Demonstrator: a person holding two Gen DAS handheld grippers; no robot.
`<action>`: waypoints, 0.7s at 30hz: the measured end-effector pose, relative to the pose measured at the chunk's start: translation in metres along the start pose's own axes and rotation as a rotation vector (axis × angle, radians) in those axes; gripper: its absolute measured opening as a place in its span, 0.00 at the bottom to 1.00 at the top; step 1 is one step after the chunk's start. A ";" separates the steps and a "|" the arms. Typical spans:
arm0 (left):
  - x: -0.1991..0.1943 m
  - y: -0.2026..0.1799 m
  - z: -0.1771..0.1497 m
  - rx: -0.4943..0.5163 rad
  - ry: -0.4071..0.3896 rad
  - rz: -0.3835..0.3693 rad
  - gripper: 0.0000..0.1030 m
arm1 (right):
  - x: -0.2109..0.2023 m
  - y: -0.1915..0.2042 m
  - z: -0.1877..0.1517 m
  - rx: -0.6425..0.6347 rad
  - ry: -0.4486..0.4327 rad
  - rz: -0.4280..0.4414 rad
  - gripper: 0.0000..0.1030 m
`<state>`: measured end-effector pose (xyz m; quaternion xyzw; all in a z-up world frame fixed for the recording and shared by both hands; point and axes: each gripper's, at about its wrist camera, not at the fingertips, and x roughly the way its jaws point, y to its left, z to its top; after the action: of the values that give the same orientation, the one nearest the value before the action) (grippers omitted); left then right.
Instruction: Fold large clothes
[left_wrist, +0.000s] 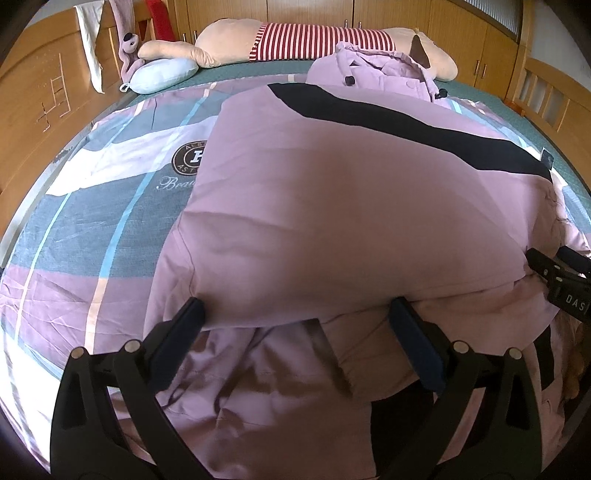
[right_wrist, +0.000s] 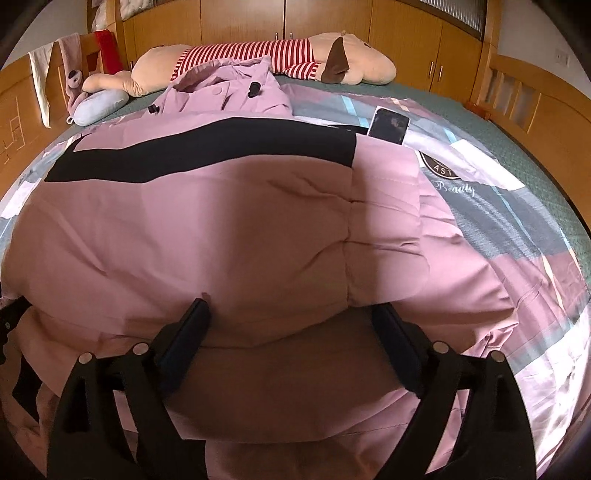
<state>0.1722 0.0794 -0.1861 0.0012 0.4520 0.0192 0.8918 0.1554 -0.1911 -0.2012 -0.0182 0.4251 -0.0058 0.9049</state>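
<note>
On the bed (left_wrist: 110, 221), across its patterned cover, lies the pink jacket (left_wrist: 332, 184) with a black band (left_wrist: 406, 122) along its far part, its hood (left_wrist: 384, 70) bunched toward the far side. The left claw (left_wrist: 295, 317) stands wide at the jacket's near folded edge, its pads apart and the fabric rising between them without being pressed. The right claw (right_wrist: 291, 314) is likewise spread wide at the near edge, nothing pinched. The left wrist view alone shows the right claw's black tip at the far right border, just beside the jacket's corner; the right wrist view shows a dark sliver of the left claw at its left border. Only the right wrist view shows a phone (right_wrist: 389, 125) lying on the cover at the jacket's far right corner. Both views show a striped plush toy (right_wrist: 258, 59) and a pale blue cushion (left_wrist: 162, 74) far off, before wooden cabinets (right_wrist: 243, 22).
</note>
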 end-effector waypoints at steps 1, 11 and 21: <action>0.001 0.000 0.000 0.000 0.002 0.000 0.98 | 0.000 0.000 0.000 -0.001 0.001 -0.001 0.89; -0.035 -0.002 0.005 -0.004 -0.163 -0.049 0.98 | -0.063 0.007 0.006 -0.018 -0.305 -0.022 0.90; -0.004 0.002 0.002 -0.034 -0.032 -0.038 0.98 | -0.009 0.018 0.000 -0.083 -0.061 0.001 0.95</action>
<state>0.1711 0.0818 -0.1816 -0.0222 0.4373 0.0099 0.8990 0.1500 -0.1732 -0.1951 -0.0557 0.3971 0.0128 0.9160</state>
